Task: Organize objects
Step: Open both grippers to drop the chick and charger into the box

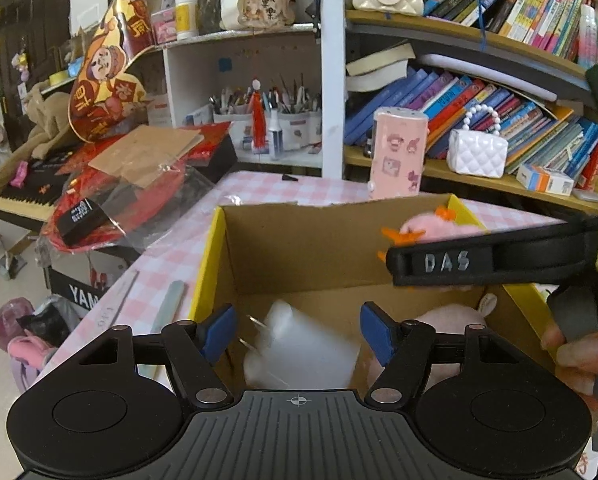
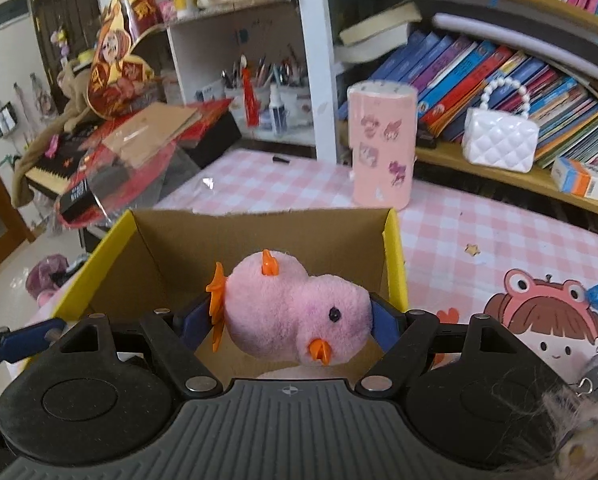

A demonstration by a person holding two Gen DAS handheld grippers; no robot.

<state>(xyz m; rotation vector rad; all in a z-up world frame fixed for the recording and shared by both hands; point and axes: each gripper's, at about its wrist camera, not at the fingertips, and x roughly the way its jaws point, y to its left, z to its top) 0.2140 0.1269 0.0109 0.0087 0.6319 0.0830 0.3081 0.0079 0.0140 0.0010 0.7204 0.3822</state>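
An open cardboard box [image 1: 209, 264] with yellow outer sides stands on the pink checked table. My left gripper [image 1: 297, 334] hangs open over it. Below and between its blue pads is a blurred white block [image 1: 303, 352] with metal prongs, and the pads do not touch it. A pale pink plush [image 1: 447, 316] lies in the box's right corner. My right gripper [image 2: 299, 320] is shut on a pink plush chick [image 2: 295, 312] with an orange beak, held over the box [image 2: 395, 256]. In the left wrist view the right gripper's black finger [image 1: 447, 262] reaches in from the right with the chick [image 1: 431, 228].
A pink sticker-covered canister [image 2: 381, 144] stands behind the box. A white quilted purse [image 2: 499, 144] sits on the bookshelf. At left a keyboard [image 1: 23, 196] carries red packets and cardboard. A cartoon frog-girl item [image 2: 547, 320] lies to the right. A person's hand [image 1: 575, 348] holds the right gripper.
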